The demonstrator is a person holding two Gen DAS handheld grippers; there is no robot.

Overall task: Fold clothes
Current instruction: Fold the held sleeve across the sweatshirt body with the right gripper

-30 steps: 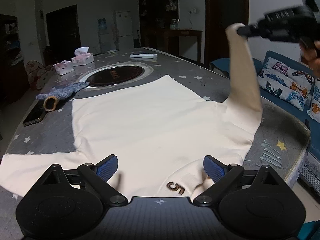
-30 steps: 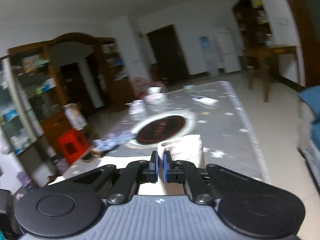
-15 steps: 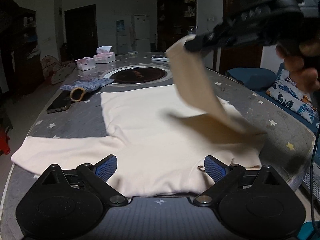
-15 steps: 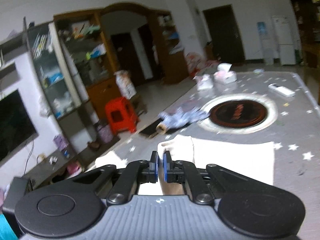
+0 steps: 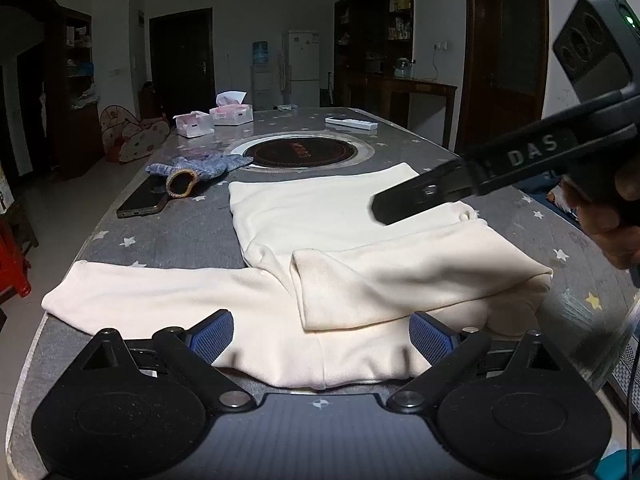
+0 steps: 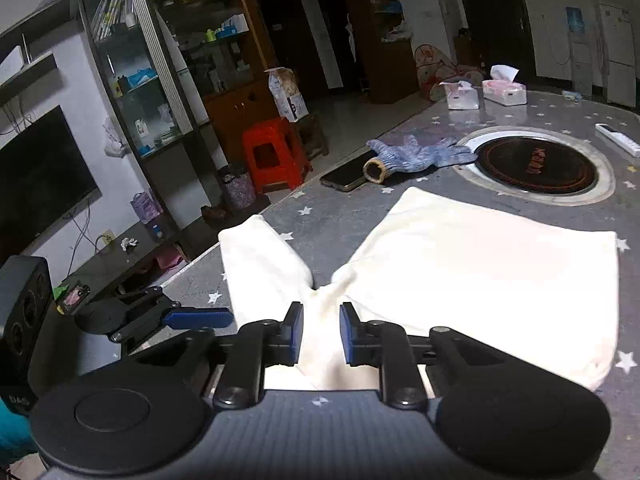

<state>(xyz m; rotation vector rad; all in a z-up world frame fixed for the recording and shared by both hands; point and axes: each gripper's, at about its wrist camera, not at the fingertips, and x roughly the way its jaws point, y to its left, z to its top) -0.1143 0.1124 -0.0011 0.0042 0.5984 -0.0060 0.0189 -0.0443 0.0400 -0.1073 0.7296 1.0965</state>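
Observation:
A cream sweatshirt (image 5: 328, 216) lies flat on the grey star-print table (image 5: 168, 236). Its right sleeve (image 5: 420, 280) lies folded across the body, cuff toward the left. The other sleeve (image 5: 160, 300) stretches out flat to the left table edge. My left gripper (image 5: 322, 338) is open at the near hem, its blue pads wide apart over the cloth. My right gripper (image 6: 321, 334) is open just above the folded sleeve (image 6: 320, 320), holding nothing; a hand holds it at the right in the left wrist view. The sweatshirt body (image 6: 480, 264) spreads ahead of it.
A blue knit glove (image 5: 192, 168) and a dark phone (image 5: 144, 200) lie left of the shirt. Behind it a round black hob (image 5: 300, 152) is set into the table, with tissue boxes (image 5: 232, 114) and a white remote (image 5: 352, 122) further back. A red stool (image 6: 276, 152) stands on the floor.
My right gripper swung the right sleeve from high on the right across the shirt, lowered it onto the body and opened. The left gripper stayed open at the hem.

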